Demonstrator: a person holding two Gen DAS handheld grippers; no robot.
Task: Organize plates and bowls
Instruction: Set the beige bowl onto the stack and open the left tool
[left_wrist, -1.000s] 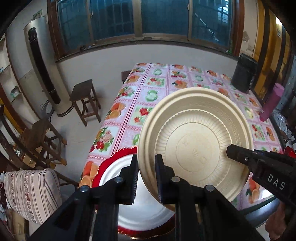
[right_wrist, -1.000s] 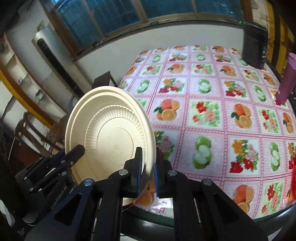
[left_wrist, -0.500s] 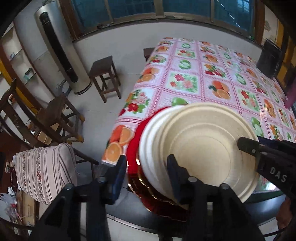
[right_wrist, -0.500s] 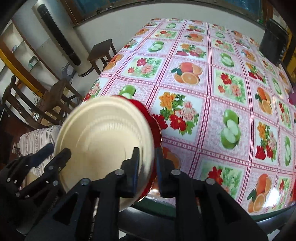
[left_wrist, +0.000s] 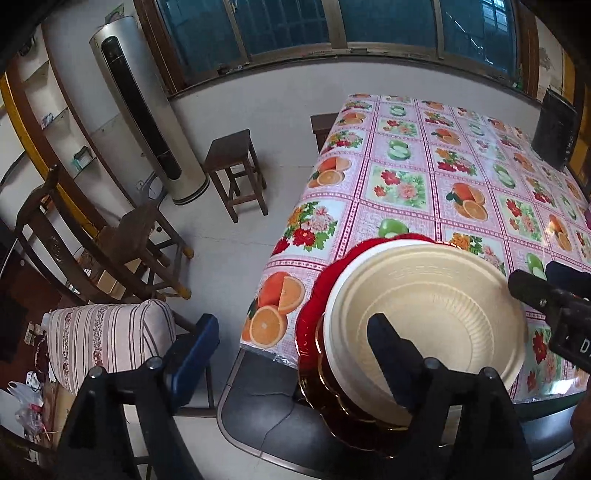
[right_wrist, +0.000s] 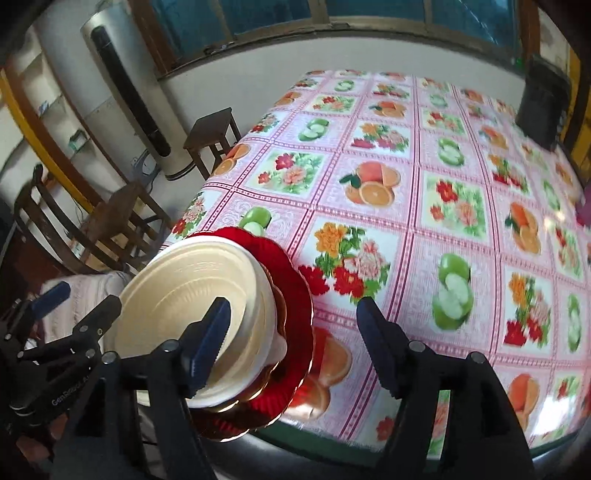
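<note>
Plates sit in a pile at the near corner of the table (left_wrist: 406, 177), which has a fruit and flower cloth. The cream plate (left_wrist: 424, 306) lies on top, over white plates (right_wrist: 267, 314) and a red plate (right_wrist: 295, 295). The left gripper (left_wrist: 291, 328) has just been opening, with the cream plate's rim between its fingers, not pinched. The right gripper (right_wrist: 291, 321) has just been opening too; the pile's edge is between its fingers, untouched.

A table (right_wrist: 406, 206) under a fruit-and-flower cloth carries a red plate (right_wrist: 295, 291) at its near corner.
</note>
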